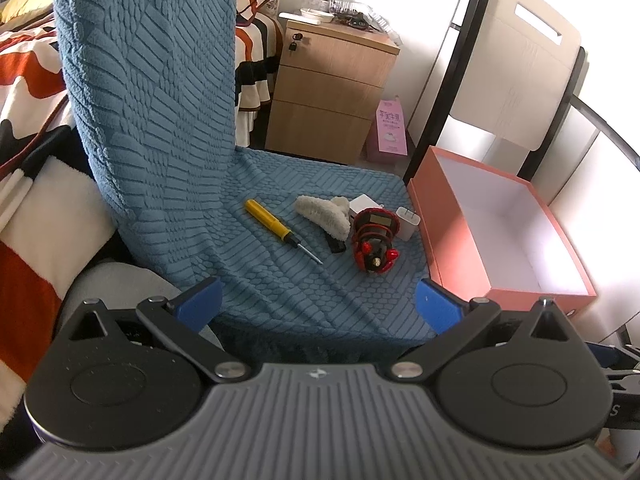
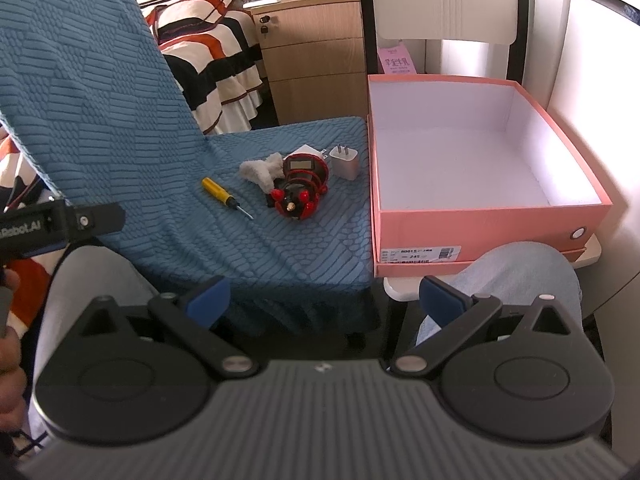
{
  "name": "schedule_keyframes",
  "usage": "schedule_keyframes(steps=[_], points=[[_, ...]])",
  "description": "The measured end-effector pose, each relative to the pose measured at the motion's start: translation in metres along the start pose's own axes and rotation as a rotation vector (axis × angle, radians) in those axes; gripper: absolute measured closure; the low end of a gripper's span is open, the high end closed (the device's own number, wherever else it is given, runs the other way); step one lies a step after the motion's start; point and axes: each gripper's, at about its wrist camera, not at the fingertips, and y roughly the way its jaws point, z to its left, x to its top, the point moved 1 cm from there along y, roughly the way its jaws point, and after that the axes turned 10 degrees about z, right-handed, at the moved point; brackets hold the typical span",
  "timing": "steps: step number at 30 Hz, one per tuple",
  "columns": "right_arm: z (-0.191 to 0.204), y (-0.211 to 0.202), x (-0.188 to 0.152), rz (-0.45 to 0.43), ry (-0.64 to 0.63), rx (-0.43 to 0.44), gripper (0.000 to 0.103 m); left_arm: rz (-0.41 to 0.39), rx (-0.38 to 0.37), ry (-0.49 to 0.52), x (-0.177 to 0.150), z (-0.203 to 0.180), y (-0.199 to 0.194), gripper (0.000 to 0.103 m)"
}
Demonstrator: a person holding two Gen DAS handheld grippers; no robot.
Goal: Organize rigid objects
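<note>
Your left gripper (image 1: 318, 306) sits at the bottom of its frame with its blue-padded jaws wide apart and nothing between them; your right gripper (image 2: 324, 300) is the same in its own view – jaws spread, holding nothing; both hang short of the chair seat, well apart from the objects.

The things you have to sort lie in a loose cluster on the blue textured chair cover (image 1: 280, 280), near the centre of each frame. Farthest left is a screwdriver (image 1: 280, 230) with a yellow handle and a thin metal shaft, lying diagonally with its tip toward the lower right of the frame; it sits apart from the rest. Just right of it is a fluffy cream hair claw clip (image 1: 326, 214), with a small black piece showing at its lower edge; what that piece is you cannot tell. Touching the clip's right side is a red-and-black gadget (image 1: 374, 242) with a small grey screen on top – glossy red knobs at its near end. Behind it a white adapter (image 1: 362, 204) peeks out, and just beside the gadget on the right stands a white plug charger (image 2: 346, 164), prongs up.

At the right of both frames is an open pink box (image 2: 476, 222) with a white interior, its near wall carrying a printed label; it abuts the seat's right edge.
</note>
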Motion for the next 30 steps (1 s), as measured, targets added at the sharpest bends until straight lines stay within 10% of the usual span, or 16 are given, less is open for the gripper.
schedule_keyframes(steps=[30], points=[[0.011, 0.053, 0.032, -0.049, -0.034, 0.061, 0.0, 0.015, 0.015, 0.003, 0.028, 0.019, 0.073, 0.0]])
